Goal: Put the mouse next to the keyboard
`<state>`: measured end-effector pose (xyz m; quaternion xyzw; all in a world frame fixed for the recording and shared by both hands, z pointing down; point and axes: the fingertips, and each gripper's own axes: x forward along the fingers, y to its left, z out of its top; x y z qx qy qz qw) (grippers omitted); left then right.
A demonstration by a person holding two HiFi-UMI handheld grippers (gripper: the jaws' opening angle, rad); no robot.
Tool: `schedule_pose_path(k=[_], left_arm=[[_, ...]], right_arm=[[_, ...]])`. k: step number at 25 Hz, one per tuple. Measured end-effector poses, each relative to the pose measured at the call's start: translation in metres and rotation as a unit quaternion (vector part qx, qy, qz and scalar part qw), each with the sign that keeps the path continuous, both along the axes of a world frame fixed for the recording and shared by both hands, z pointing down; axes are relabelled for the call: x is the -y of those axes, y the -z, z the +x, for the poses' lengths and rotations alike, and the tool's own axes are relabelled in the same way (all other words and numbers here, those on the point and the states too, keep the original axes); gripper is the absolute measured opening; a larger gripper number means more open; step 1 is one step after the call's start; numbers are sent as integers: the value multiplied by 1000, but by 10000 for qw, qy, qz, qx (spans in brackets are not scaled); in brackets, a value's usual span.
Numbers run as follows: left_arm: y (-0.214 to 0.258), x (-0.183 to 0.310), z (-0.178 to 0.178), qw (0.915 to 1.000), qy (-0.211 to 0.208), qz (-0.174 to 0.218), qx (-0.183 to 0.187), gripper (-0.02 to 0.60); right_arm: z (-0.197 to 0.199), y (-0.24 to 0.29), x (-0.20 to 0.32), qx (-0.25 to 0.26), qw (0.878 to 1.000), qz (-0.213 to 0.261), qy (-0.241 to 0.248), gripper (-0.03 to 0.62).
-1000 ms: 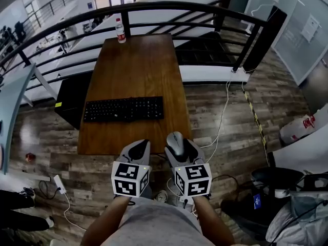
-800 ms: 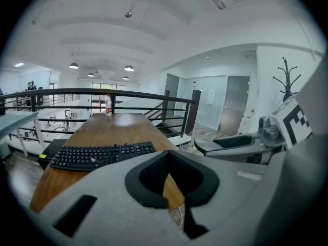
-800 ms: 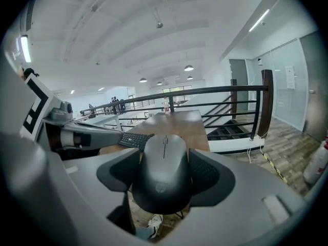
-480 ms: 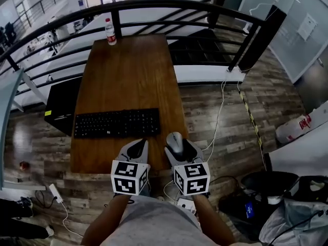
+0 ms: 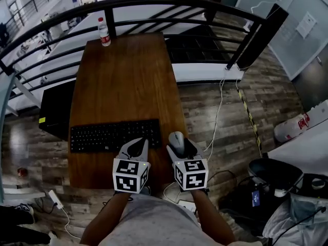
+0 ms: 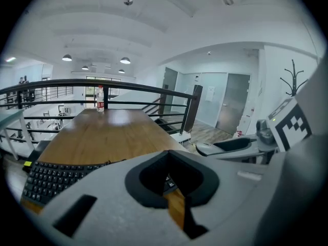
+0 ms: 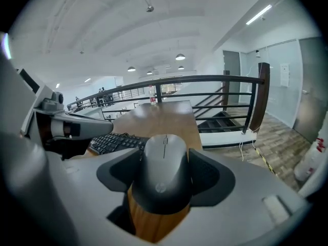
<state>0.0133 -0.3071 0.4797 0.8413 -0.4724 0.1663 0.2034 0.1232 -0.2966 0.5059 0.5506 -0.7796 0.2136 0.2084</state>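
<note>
Inspected: the left gripper (image 5: pixel 137 143) has a light grey moulded shell, rounded and tapering toward the tips. The inner jaw recesses are lined with black padding. The right gripper (image 5: pixel 178 140) is of the same build and finish. Each carries a white marker cube (image 5: pixel 130 176) at the rear, its faces printed with black square patterns, and a small lit indicator sits at an upper corner. The person wears a grey top (image 5: pixel 154 217).

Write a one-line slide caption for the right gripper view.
Right gripper shut on a grey mouse, held over the wooden table's near end, with the black keyboard just ahead to its left.
</note>
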Motion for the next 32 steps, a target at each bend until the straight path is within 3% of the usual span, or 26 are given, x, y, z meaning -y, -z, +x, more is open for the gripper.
schedule_pose_path(k=[19,32], left_arm=[[-30,52,-14,9991,-194,-368,-8,0],[-39,71,-22,9985,-276,-474,55,0]], right_arm=[[6,-65,71,-369,9963,-627,-462,304],[10,-96,97,-685,9916,-782,-770,305]])
